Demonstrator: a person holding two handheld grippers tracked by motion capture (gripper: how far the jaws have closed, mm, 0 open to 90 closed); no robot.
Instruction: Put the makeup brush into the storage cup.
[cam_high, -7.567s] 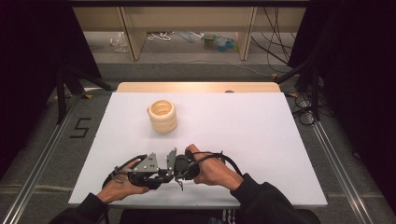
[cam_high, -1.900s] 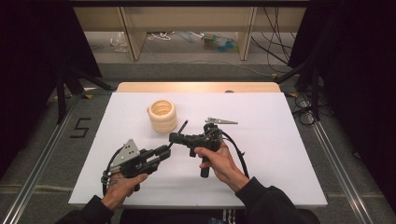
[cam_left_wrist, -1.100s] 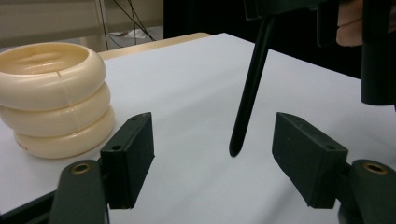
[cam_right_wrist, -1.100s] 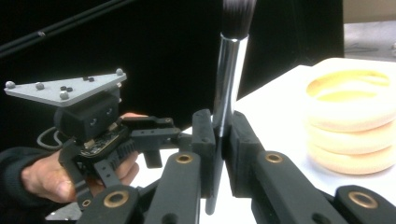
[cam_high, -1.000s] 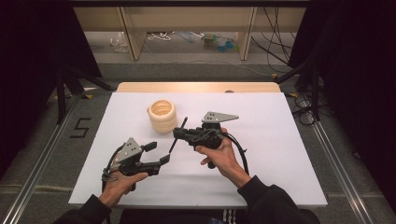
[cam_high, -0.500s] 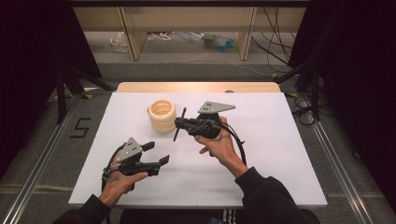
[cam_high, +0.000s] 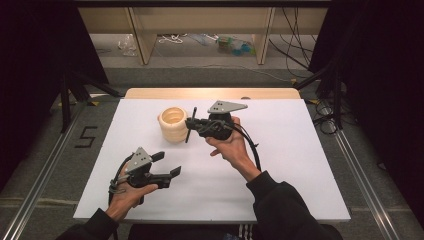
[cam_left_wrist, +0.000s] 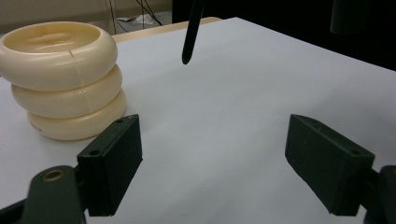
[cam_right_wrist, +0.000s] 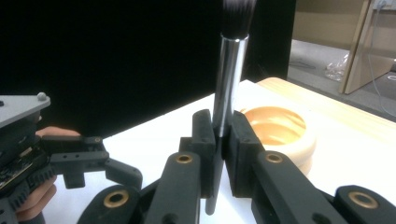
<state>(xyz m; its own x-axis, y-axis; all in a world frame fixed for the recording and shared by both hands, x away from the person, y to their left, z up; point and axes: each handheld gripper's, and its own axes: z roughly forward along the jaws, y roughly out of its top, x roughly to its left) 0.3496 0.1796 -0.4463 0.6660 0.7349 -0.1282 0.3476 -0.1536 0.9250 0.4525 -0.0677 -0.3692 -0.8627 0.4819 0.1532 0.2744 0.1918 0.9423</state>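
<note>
A cream pot of three stacked rings (cam_high: 173, 124) stands on the white table (cam_high: 300, 165), toward its far left. My right gripper (cam_high: 192, 125) hovers just right of it, shut on a brush (cam_high: 190, 125) held nearly upright. In the right gripper view the brush's silver ferrule (cam_right_wrist: 229, 79) rises between the pads, its dark bristles at the top, with the pot (cam_right_wrist: 280, 128) behind. My left gripper (cam_high: 167, 164) is near the front left, open; its jaws have just been opening with nothing between them. In the left gripper view the pot (cam_left_wrist: 60, 79) is at the left and the brush's handle tip (cam_left_wrist: 192, 32) hangs above the table.
A wooden board (cam_high: 210, 93) borders the table's far edge. Behind it are shelf legs and cables on the floor (cam_high: 225, 45). Metal rails (cam_high: 360, 170) run along both sides of the table. My left gripper (cam_right_wrist: 70, 163) also appears low at the left in the right gripper view.
My right gripper has carried the brush away from me and slightly up, close to the cream pot. The left gripper's jaws have widened while that hand stayed put.
</note>
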